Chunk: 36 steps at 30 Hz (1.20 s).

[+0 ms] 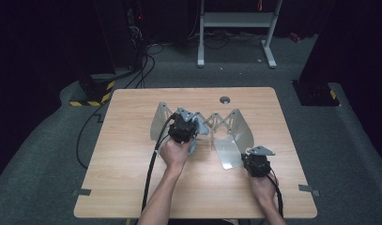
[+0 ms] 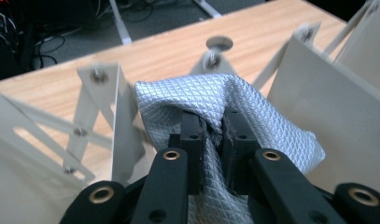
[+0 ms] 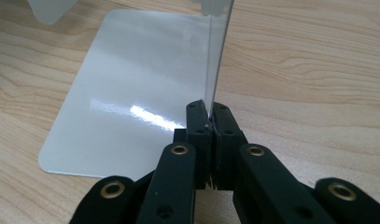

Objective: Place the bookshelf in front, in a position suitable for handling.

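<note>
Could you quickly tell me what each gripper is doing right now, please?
Left gripper: shut on the grey quilted cloth, above the folding rack.
Right gripper: shut on the edge of an upright rack panel.

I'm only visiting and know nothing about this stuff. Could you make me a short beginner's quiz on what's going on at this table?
1. True or false: the left tool is pinching a grey quilted cloth.
2. What does the right tool grip: A) a cable, B) the edge of an upright white panel, C) a cup?
3. Fill in: the folding rack of white panels stands on a ____ table.

Key:
1. True; the cloth is bunched between its jaws, above the rack.
2. B; the jaws are closed on the thin panel's edge.
3. Wooden.
</note>
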Motion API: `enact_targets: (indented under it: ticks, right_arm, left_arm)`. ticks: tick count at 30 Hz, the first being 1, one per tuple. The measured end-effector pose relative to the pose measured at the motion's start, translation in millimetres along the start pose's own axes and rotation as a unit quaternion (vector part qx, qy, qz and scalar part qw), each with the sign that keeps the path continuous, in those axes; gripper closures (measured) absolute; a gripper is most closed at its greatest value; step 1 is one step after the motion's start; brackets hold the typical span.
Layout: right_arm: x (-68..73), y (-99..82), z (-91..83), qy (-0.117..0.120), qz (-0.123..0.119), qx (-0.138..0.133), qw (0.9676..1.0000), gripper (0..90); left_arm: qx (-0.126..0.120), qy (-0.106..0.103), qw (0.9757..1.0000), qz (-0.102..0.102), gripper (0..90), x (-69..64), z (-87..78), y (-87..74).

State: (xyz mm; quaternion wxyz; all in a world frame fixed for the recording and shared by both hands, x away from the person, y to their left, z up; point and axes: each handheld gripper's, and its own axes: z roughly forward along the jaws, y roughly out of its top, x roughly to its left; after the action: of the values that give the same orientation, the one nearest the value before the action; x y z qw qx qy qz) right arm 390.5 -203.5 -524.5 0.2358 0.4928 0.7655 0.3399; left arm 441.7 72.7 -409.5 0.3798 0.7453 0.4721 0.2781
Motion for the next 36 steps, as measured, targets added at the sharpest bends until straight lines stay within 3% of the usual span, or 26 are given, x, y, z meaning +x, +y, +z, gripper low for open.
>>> enact_targets:
  ticks: [4, 8, 24, 31, 36]
  right_arm:
    - [0.2, 0.0, 0.0, 0.0, 0.0, 0.0, 1.0, 88.3]
    - [0.2, 0.0, -0.1, 0.001, 0.0, 0.0, 1.0, 88.3]
    - [0.8, 0.0, 0.0, 0.002, -0.001, 0.0, 1.0, 88.0]
    - [1.2, 0.0, 0.0, 0.002, -0.001, 0.0, 1.0, 88.0]
    - [1.1, 0.0, 0.0, 0.002, -0.002, 0.0, 1.0, 87.9]
  left_arm:
    - [-0.008, -0.006, 0.9999, 0.007, 80.3, -6.1, 3.6, 7.4]
    - [0.008, -0.015, 0.9998, 0.009, 80.2, -9.8, 17.3, 7.3]
    - [0.064, -0.028, 0.9972, 0.024, 80.3, -16.1, 59.8, -14.3]
    - [0.096, -0.036, 0.9946, 0.011, 80.4, -14.9, 73.2, -30.3]
    - [0.081, -0.035, 0.996, 0.011, 80.4, -13.7, 67.6, -24.9]
